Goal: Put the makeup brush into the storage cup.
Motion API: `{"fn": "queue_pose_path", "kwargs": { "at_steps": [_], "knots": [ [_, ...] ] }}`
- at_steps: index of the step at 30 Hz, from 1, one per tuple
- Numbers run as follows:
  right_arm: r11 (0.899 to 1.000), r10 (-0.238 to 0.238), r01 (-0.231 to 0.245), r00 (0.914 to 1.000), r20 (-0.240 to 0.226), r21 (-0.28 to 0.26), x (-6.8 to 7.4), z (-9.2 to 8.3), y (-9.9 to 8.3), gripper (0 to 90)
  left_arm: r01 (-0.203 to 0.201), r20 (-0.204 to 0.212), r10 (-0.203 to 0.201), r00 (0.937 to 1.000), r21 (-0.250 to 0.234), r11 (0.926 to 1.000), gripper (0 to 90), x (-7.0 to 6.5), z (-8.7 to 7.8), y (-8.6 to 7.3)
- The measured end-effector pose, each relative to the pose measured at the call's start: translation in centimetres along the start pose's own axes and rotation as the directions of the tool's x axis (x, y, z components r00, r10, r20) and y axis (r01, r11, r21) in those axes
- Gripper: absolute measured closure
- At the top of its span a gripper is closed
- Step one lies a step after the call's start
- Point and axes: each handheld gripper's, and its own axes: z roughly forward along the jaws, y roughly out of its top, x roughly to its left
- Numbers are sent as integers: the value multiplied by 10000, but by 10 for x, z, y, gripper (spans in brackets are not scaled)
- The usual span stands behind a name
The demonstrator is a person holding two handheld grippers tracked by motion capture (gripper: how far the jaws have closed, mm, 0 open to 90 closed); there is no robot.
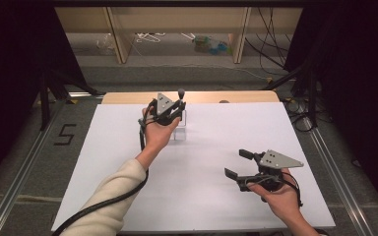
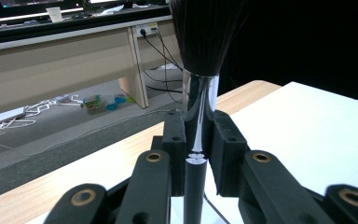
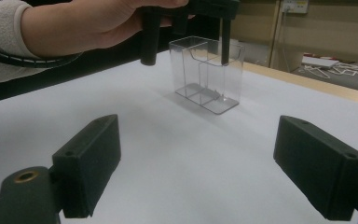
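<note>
Brush (image 2: 199,93) stands upright, clamped in left tool (image 2: 198,144) above clear holder (image 3: 208,74).

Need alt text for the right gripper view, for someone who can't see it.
Two open black jaws of the right gripper frame a white table. Beyond them stands a clear two-compartment holder. Above it, the person's left hand holds the left gripper, lowering a dark brush handle into it.

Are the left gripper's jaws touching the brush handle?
Touching. The left gripper view shows the left gripper with both jaws pressed against the brush handle.
</note>
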Motion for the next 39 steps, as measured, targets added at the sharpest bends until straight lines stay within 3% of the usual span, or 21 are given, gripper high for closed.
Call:
{"fn": "queue_pose_path", "kwargs": {
  "at_steps": [5,8,15,17,20,31,34,37,39],
  "knots": [
    [10000,50,-50,10000,-7,50,0,0,0,157,70,23,-71,10000,38,10000,774,-1,0,-2],
    [9996,-239,240,9997,97,-132,-1,1,0,156,75,27,-75,10000,42,10000,774,-1,0,-3],
    [9999,43,-42,9999,-125,95,0,1,0,157,207,24,-208,9998,133,9997,774,-4,1,-8],
    [9997,-212,213,9998,20,-91,-2,1,0,156,175,-6,-175,9998,162,9997,774,-4,2,-9],
    [9998,-216,216,9998,33,-43,-1,1,0,156,222,6,-222,9998,194,9996,774,-5,2,-10],
    [9999,94,-93,9999,-128,61,0,1,-1,156,367,16,-367,9993,325,9988,774,-6,3,-16],
    [9998,-174,174,9998,16,-39,-2,2,-1,156,445,-9,-445,9990,340,9984,774,-6,3,-17],
    [9999,140,-140,9997,-187,11,0,3,-2,157,462,-27,-462,9989,352,9983,773,-5,2,-18],
    [9999,-157,157,9998,-105,-37,-2,3,-1,157,549,-41,-548,9985,366,9978,773,-5,2,-18]
  ]
}}
